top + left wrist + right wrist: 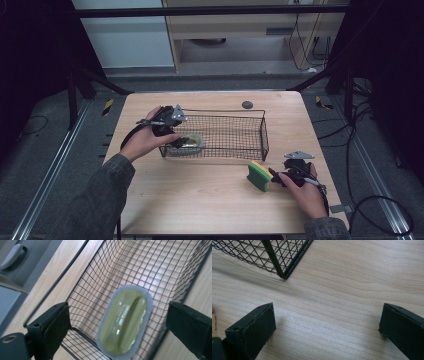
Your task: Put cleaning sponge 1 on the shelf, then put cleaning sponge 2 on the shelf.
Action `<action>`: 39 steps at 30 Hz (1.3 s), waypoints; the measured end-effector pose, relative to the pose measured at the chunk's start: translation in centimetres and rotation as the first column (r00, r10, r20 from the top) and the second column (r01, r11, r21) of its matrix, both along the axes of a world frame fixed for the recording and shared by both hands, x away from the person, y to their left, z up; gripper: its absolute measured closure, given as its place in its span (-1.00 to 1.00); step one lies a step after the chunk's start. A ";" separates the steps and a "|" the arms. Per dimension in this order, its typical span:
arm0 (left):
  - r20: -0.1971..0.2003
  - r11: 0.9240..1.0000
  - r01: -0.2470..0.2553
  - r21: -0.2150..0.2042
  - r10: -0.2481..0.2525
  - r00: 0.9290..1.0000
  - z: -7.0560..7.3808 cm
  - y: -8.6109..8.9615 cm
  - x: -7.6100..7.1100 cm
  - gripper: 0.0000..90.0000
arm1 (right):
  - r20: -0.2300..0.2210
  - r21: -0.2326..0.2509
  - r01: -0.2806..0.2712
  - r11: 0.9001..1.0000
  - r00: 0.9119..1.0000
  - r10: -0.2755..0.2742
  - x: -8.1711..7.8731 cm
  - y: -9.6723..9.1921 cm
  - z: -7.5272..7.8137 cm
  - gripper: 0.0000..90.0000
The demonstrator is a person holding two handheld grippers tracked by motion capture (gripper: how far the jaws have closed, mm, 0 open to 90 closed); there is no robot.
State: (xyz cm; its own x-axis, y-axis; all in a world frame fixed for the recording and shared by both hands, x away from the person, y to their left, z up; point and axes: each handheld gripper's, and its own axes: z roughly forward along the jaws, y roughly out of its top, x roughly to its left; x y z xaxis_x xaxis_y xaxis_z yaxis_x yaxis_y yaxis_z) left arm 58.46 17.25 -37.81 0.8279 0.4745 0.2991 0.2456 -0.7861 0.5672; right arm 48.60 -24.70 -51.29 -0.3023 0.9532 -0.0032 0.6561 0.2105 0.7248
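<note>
Worktop: a pale wood worktop (200, 200) with plain grain, set on a metal frame; a small dark round disc (247, 104) sits near its far edge.
Room: grey floor around the worktop, metal rails along both sides, cables (350, 132) trailing on the right, a light wooden cabinet (240, 25) and a white panel at the back; the sides are dark.
Wire basket: a black wire basket (235, 114) stands on the middle of the worktop, long side across; one of its corners (283, 275) shows in the right gripper view.
Scrub pad: an oval pad with an olive-green glossy top and a grey felt rim (123, 322) lies on the basket floor at the basket's left end, close to the near wall.
Left gripper: the left gripper (176, 142) reaches over the basket's left end, held in the person's left hand (145, 142); its jaws stand wide apart, released, with the scrub pad below and between them and neither pad touching it.
Sponge: a yellow-and-green sponge (260, 176) stands on edge on the worktop, outside the basket near its right front corner.
Right gripper: the right gripper (276, 178) lies low over the worktop just right of the sponge, in the right hand (307, 192); its jaws are spread, with bare wood between them in its own view.
</note>
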 end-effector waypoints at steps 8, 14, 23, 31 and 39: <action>0.048 0.986 -0.101 -0.131 0.108 0.993 0.5 2.8 -2.9 -0.90 | 0.000 0.001 0.000 1.000 1.000 0.000 0.0 0.0 0.0 -0.98; 0.054 0.965 -0.173 -0.199 0.187 0.981 -1.9 5.2 -5.8 -0.91 | -0.002 0.003 0.001 1.000 1.000 -0.001 0.1 0.0 0.0 -0.99; -0.036 0.939 -0.271 -0.211 0.270 0.962 -7.6 6.6 -8.9 -0.90 | -0.049 -0.018 -0.014 1.000 0.999 0.013 0.2 -0.5 0.8 -0.76; -0.123 0.900 -0.383 -0.206 0.365 0.923 -10.6 8.5 -9.0 -0.89 | -0.120 -0.071 -0.074 0.995 0.991 0.066 -2.2 -1.0 3.1 -0.47; -0.223 0.854 -0.460 -0.242 0.413 0.883 -12.2 9.4 -8.4 -0.88 | -0.174 -0.070 -0.184 0.980 0.970 0.170 -4.9 -1.0 5.8 -0.51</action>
State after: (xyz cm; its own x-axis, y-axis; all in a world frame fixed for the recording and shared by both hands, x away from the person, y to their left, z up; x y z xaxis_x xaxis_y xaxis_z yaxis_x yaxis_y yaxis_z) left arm 50.01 26.62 -50.04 0.5400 0.8415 -0.0171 0.6299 -0.3905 0.6714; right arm 43.75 -25.68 -45.51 -0.4691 0.8830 -0.0168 0.7130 0.3899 0.5828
